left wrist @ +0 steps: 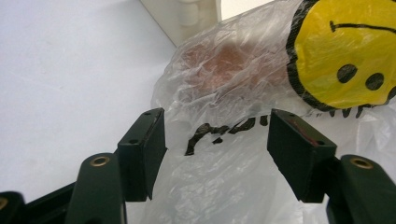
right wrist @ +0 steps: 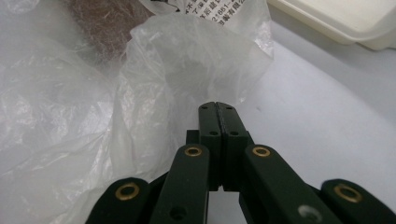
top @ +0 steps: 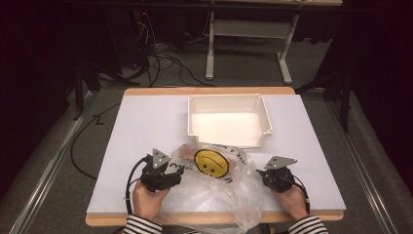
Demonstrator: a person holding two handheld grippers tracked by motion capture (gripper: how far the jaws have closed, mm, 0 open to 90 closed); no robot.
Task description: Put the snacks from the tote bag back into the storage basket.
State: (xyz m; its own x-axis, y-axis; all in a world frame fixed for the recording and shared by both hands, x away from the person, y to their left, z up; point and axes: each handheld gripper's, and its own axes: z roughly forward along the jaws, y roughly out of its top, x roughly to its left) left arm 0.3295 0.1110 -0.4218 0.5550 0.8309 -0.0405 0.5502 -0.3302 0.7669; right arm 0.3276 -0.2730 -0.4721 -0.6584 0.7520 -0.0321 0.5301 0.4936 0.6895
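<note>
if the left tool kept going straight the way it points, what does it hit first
Most likely the clear crinkled plastic bag with the yellow smiley print: the film already lies between the left tool's open jaws. Something reddish-brown inside the bag lies farther along; depth is unclear.

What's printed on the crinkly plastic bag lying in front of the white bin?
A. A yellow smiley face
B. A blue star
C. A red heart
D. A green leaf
A: the clear plastic bag carries a round yellow smiley face with black eyes and mouth, lying just on the person's side of the white bin; the left gripper view shows it up close.
</note>
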